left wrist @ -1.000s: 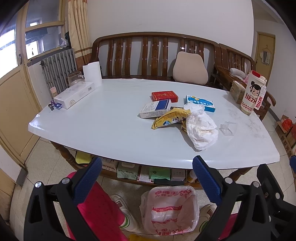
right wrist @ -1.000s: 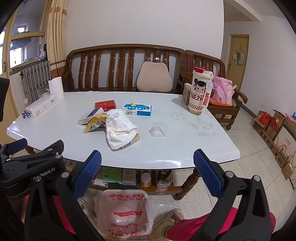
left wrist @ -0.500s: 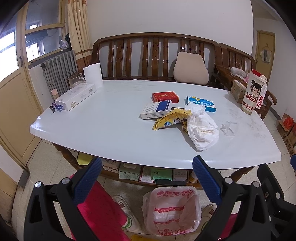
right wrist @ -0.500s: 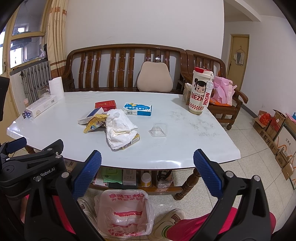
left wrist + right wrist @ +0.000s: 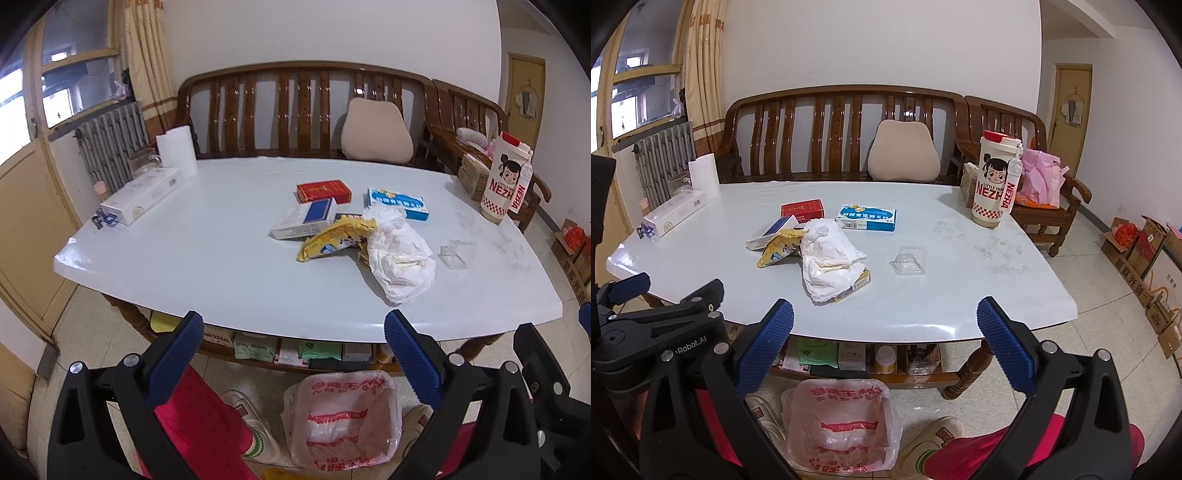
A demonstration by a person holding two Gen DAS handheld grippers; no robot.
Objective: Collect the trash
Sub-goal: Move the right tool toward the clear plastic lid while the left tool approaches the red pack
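Crumpled white tissue (image 5: 827, 258), glossy table (image 5: 960, 295) — ribbed blue tools agape, empty.

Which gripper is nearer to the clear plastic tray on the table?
Probably the right, though only slightly. The right gripper faces the clear plastic tray almost straight ahead, while the left gripper has it off to its right. Both are open, short of the table.

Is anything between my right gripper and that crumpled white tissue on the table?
Nothing visible blocks it. The right gripper hangs open before the table's near edge, and the white tissue lies just beyond, over a small box, with bare tabletop between.
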